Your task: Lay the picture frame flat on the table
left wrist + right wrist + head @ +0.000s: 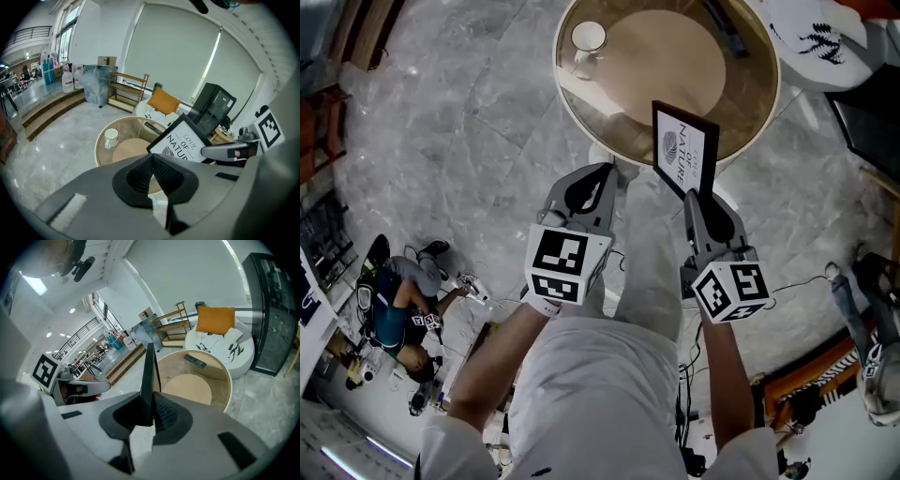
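Note:
The black picture frame (pixel 684 150), its white print reading "LOVE OF NATURE", stands tilted on edge over the near rim of the round glass table (pixel 764 103). My right gripper (pixel 689 195) is shut on the frame's lower corner. In the right gripper view the frame (pixel 149 376) shows edge-on, rising from between the pads of that gripper (pixel 150 404). My left gripper (pixel 602 171) hangs shut and empty, left of the frame and short of the table. In the left gripper view the frame (pixel 180 143) shows just beyond this gripper (pixel 152 157).
A white mug (pixel 588 39) and a dark remote (pixel 727 28) lie on the table around a round wooden disc (pixel 661 56). A white pouf (pixel 220 341) with an orange cushion and a black cabinet (pixel 274 310) stand beyond. A person (pixel 394 309) sits on the floor at left.

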Available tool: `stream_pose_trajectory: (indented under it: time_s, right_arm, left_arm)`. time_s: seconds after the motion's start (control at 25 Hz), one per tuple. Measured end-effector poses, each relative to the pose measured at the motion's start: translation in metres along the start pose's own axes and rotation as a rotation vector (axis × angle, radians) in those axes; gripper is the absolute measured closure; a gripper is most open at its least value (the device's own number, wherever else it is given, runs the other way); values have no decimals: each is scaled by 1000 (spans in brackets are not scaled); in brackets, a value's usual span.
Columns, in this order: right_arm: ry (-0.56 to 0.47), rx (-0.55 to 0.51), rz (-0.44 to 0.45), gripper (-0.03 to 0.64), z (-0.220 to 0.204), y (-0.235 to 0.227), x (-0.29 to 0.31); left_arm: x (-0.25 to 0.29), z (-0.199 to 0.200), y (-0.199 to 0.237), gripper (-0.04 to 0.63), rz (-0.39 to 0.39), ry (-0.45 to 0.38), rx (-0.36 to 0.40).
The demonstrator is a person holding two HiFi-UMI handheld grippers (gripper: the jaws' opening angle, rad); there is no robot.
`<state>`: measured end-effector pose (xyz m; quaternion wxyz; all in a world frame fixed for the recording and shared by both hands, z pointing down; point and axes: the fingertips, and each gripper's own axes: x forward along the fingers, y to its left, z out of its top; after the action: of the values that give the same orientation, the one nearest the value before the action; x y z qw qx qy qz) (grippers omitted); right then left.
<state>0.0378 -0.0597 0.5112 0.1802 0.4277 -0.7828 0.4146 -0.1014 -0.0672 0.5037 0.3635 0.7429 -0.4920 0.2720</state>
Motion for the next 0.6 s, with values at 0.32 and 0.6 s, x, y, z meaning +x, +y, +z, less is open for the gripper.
stream_pose_trajectory:
  time_s: [0.32, 0.6]
  right_arm:
    - [1, 39, 0, 568, -19, -17, 42]
    - [12, 54, 54, 568, -38, -18, 84]
  left_arm:
    - [37, -27, 26, 591, 9, 20, -36]
    - [68, -51, 42, 591, 18, 37, -49]
